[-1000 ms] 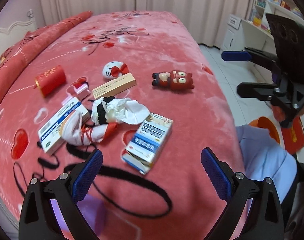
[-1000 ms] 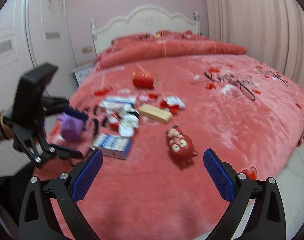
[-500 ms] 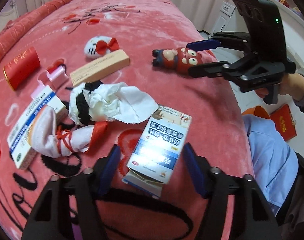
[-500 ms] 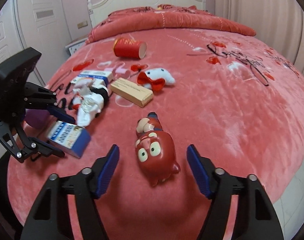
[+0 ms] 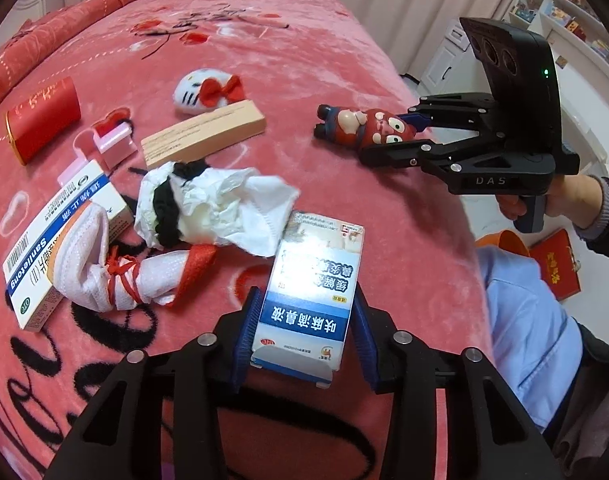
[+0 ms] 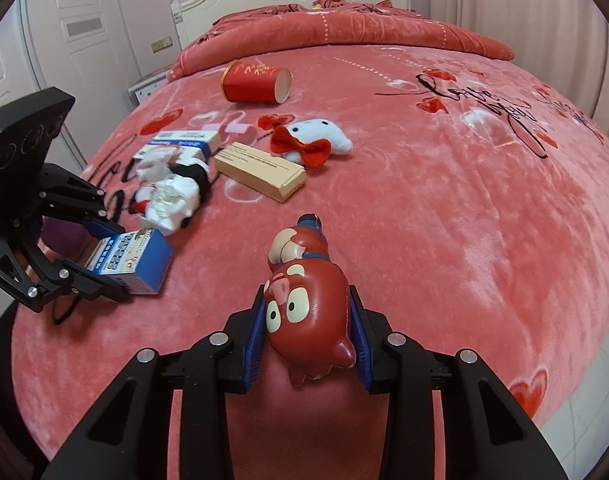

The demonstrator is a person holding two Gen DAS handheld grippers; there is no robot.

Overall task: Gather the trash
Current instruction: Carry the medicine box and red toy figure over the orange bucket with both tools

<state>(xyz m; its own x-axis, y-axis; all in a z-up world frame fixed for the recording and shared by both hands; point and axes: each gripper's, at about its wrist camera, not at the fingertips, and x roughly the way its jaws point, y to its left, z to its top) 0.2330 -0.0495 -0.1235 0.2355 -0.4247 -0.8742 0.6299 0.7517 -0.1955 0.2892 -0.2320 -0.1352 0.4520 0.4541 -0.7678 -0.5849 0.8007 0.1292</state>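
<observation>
The medicine box (image 5: 310,288) sits right between the blue pads of the left gripper (image 5: 304,334), which squeeze its two long sides. Its long way points straight ahead, away from the gripper, toward the crumpled tissue (image 5: 224,208) that touches its far end. The right gripper (image 6: 307,334) is pinched on the head of the red pig toy (image 6: 304,304), whose feet point away across the bed (image 6: 464,220).

Both things lie near the bed's edge, close to the person. I think each can lift straight up, since nothing is on top of them. An orange bin (image 5: 504,240) peeks out below the edge on the right, near the right gripper.
</observation>
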